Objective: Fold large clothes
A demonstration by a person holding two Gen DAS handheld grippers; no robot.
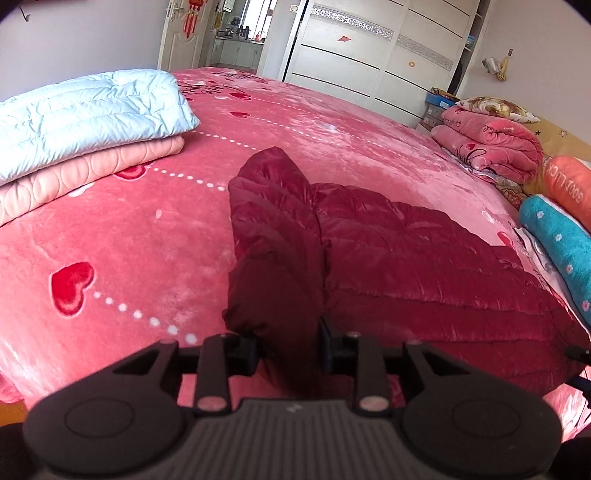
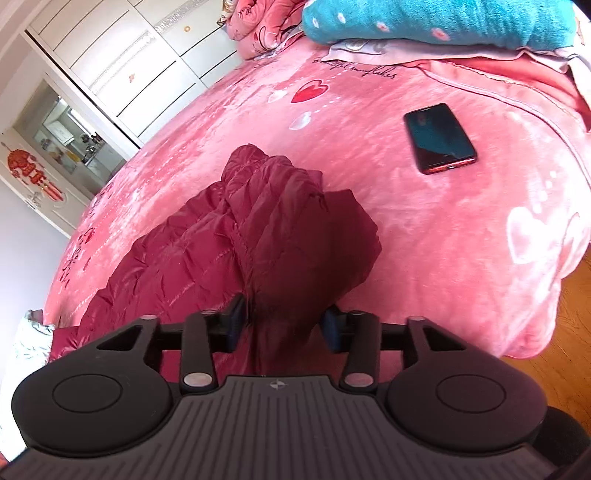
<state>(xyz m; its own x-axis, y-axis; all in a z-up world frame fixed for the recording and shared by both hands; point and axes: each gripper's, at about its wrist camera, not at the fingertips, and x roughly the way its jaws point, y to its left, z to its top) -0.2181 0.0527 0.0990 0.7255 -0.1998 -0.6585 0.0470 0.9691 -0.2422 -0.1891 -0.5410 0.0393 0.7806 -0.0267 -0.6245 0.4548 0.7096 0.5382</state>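
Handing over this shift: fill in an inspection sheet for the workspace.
Surface: pink heart-print blanket covering the bed.
Job's things: dark red padded jacket lying flat, sleeves folded in.
Clutter: phone, folded quilts, teal pillow.
Grippers: left gripper and right gripper jaws open, jacket fabric between them, not pinched.
Cables: nothing seen.
Surroundings: white wardrobe, open doorway.
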